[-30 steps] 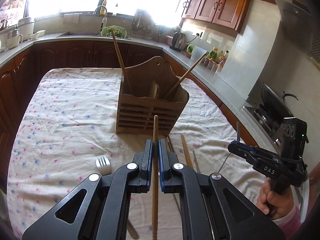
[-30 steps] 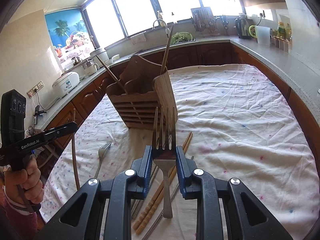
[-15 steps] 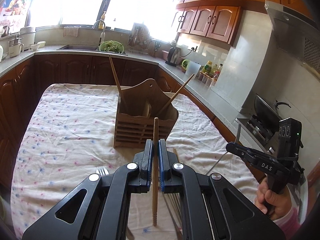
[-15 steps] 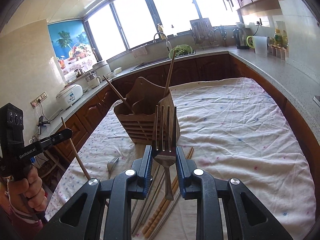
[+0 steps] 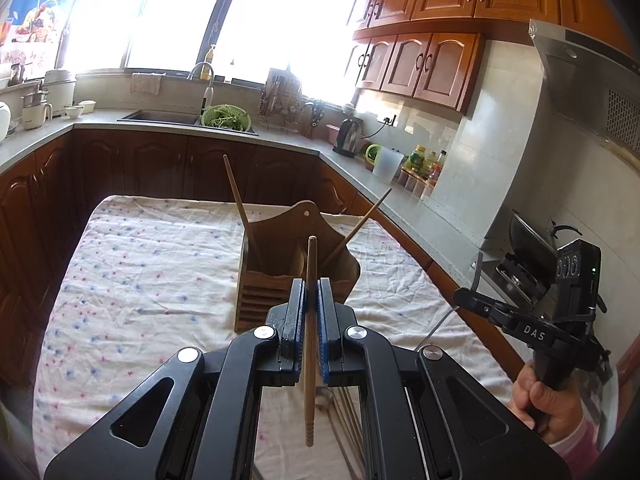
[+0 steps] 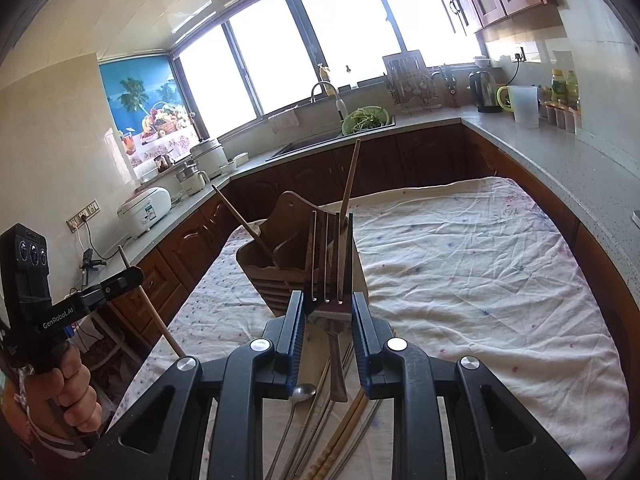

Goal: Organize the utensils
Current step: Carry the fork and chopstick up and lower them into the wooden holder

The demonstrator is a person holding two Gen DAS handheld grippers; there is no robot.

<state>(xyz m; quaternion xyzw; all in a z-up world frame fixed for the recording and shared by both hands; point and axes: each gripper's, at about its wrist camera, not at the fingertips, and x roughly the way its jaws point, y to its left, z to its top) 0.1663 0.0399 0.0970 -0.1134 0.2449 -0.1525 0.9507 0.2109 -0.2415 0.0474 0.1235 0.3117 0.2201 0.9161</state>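
Observation:
A wooden utensil holder (image 5: 280,276) (image 6: 280,264) stands on the cloth-covered table with two wooden chopsticks (image 5: 240,204) leaning out of it. My left gripper (image 5: 311,304) is shut on a wooden chopstick (image 5: 310,344), held upright above the table in front of the holder. My right gripper (image 6: 328,312) is shut on a metal fork (image 6: 330,280), tines up, also in front of the holder. Loose chopsticks (image 6: 340,436) and a spoon (image 6: 302,394) lie on the cloth below.
The table carries a white flowered cloth (image 5: 152,264). Kitchen counters (image 5: 400,196) run round the back and right, with a sink (image 5: 160,117), kettle (image 5: 347,142) and stove (image 5: 520,272). The left gripper also shows at the left of the right wrist view (image 6: 120,282).
Both grippers have risen and pulled back from the table with their utensils held; the holder looks smaller and further off. The fork on the cloth has dropped out of view.

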